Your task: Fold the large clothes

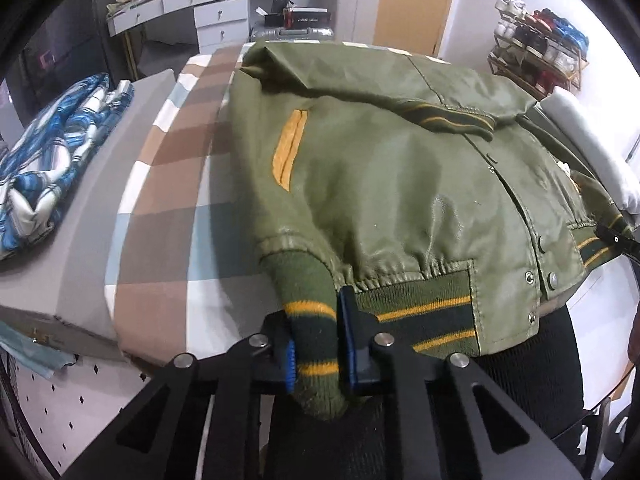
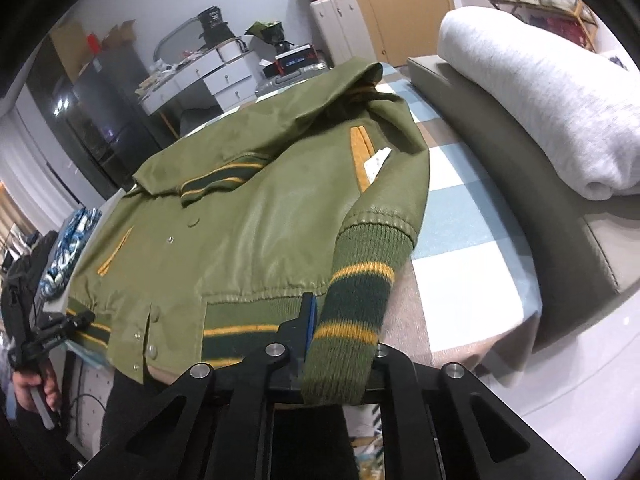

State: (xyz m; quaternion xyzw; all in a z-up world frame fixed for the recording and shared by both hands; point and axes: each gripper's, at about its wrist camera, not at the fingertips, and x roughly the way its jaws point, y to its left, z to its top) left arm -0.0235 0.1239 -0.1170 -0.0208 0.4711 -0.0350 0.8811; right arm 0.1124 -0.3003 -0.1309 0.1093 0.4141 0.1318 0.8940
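Left gripper (image 1: pixel 316 344) and right gripper (image 2: pixel 340 344) each clamped on a knit cuff of the green jacket (image 1: pixel 380 168); no legible writing.

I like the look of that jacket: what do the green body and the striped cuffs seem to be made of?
The jacket body looks like faux or real leather, which one I cannot tell: smooth, faint sheen, fine creases, metal snaps. The striped cuffs look like thick ribbed knit, probably wool or acrylic: fuzzy, matte, visible ribs, held in the left gripper and right gripper.

Olive jacket (image 1: pixel 400 184), all green and gold.
Knit cuffs (image 2: pixel 352 320) striped dark green and yellow; bedspread (image 1: pixel 168 184) checked brown, white, pale blue.
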